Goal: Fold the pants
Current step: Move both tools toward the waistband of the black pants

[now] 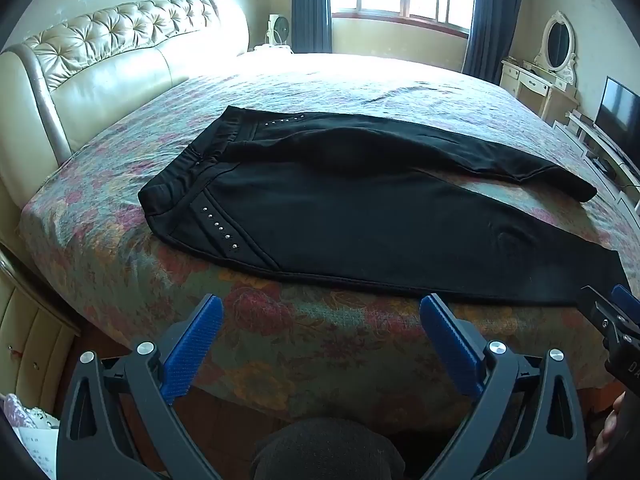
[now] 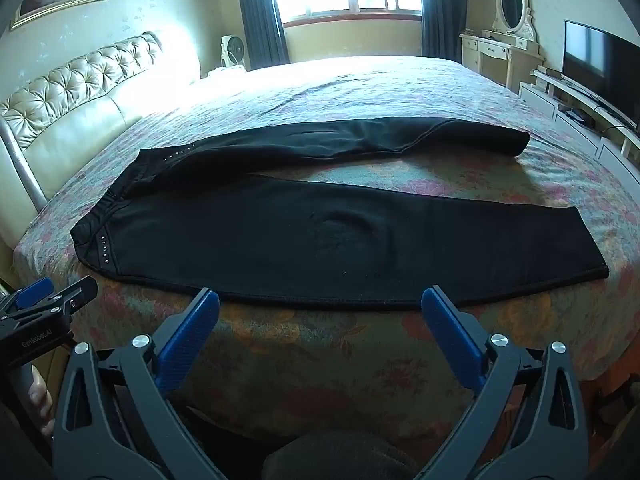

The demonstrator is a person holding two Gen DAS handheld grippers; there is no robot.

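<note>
Both claws spread wide, holding nothing: left gripper [image 1: 320, 312] and right gripper [image 2: 320, 304] low-center in own frames, short of black pants [image 2: 320, 236] flat mid-frame on floral bed [image 2: 320, 352]; left body reads "GenRobot.AI".

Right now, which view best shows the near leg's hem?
The right wrist view: the near leg's hem lies fully visible on the bedspread. In the left wrist view the hem sits at the frame edge, partly hidden by the right gripper.
</note>
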